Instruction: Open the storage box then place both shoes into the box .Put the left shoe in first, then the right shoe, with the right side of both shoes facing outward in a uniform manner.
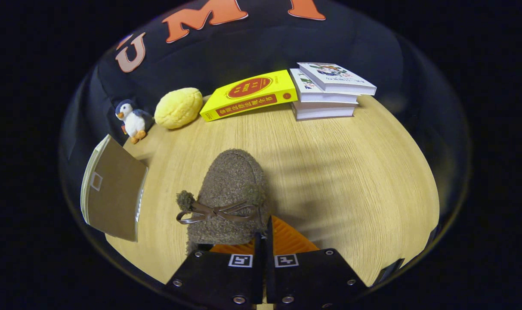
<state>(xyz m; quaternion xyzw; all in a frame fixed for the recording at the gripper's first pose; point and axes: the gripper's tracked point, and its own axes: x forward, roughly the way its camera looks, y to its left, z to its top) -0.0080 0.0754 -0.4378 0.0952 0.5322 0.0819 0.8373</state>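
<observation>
Now, step in hand: I judge this is carrying a shoe toward the box; which shoe it is, left or right, I cannot tell from this angle.
Gripper: the gripper [263,241] has its fingers drawn almost fully together, with only a thin slit between them.
Grip: the fingers look pinched on the near rim of the brown fuzzy shoe [230,193], by its heel opening, but the contact itself is hidden under the fingers, so I take it as held, not proven.
Shoe: it points away from me, toe toward the far side, bow lace across its top and a small pompom on its left.
Box: the flat brown panel [112,196] at the near left edge of the table [351,172] may be the storage box or its raised lid; I cannot tell which, nor whether it is open.
Far side: a penguin toy [132,119], a yellow bun-like plush [178,107], a yellow book [250,94] and a stack of books [327,92] stand well apart from the shoe.
Next move: I would swing left toward the panel, confirm the opening, and turn the shoe so its right side faces outward before lowering.
Risk: the soft rim may slip from so narrow a pinch.
</observation>
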